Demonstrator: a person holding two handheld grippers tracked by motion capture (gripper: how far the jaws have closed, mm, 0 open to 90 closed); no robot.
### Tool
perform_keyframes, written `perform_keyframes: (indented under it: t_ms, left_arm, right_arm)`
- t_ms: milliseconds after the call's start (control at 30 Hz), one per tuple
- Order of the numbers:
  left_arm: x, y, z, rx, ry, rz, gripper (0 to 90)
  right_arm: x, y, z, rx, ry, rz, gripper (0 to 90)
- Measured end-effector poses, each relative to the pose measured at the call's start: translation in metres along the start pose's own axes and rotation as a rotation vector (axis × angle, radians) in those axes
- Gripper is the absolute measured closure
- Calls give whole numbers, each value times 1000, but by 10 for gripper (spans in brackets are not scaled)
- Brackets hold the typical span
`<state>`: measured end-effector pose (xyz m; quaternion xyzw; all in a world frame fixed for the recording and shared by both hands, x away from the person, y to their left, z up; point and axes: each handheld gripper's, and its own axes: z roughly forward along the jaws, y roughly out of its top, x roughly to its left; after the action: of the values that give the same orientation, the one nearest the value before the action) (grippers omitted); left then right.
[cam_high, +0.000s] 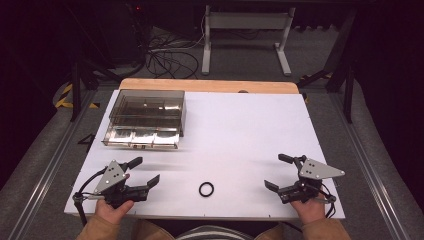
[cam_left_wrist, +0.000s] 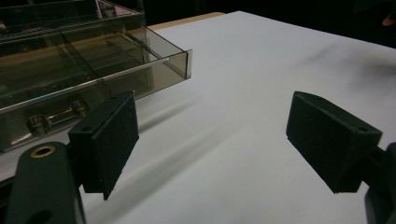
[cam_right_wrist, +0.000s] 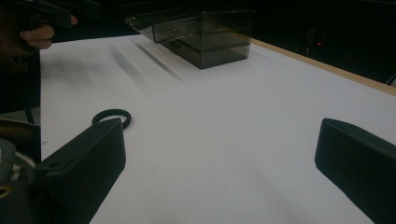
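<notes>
White tabletop (cam_high: 250, 130). Black ring (cam_high: 206, 189) lies flat near the front edge, between the two grippers, touching neither. Left gripper (cam_high: 146, 172) rests at front left, jaws spread wide, nothing between them. Right gripper (cam_high: 278, 172) at front right, jaws likewise wide apart and empty. Smoky clear drawer box (cam_high: 147, 116) sits at back left, its lower drawer (cam_high: 141, 137) pulled out toward the person.

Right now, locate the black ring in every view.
High view: ring near the table's front edge, between the two hand-held grippers.
Left gripper view: not in it.
Right gripper view: ring at left, just beyond the near jaw.
Shared landmark: the smoky drawer box.
</notes>
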<state>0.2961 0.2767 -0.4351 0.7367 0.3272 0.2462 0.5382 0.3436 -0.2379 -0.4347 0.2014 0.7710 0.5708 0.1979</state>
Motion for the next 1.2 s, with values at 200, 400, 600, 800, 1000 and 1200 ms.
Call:
perform_keyframes:
  t_ms: [200, 400, 600, 800, 1000, 1200]
  left_arm:
    - [-1, 2, 0, 5, -15, 0, 187]
    - [-2, 3, -1, 8, -16, 3, 185]
    - [-4, 5, 0, 12, -20, 15, 183]
    - [-5, 5, 0, 8, -15, 16, 174]
    - [-6, 6, 0, 8, -18, 16, 174]
    - [-6, 9, 1, 13, -28, 12, 174]
  right_arm:
    - [0, 0, 1, 4, 9, 5, 30]
    - [0, -1, 3, 5, 15, 5, 33]
    - [1, -1, 3, 8, 15, 6, 35]
    - [1, -1, 3, 8, 17, 7, 35]
    - [1, -2, 4, 10, 15, 11, 36]
    - [1, -2, 4, 11, 19, 12, 36]
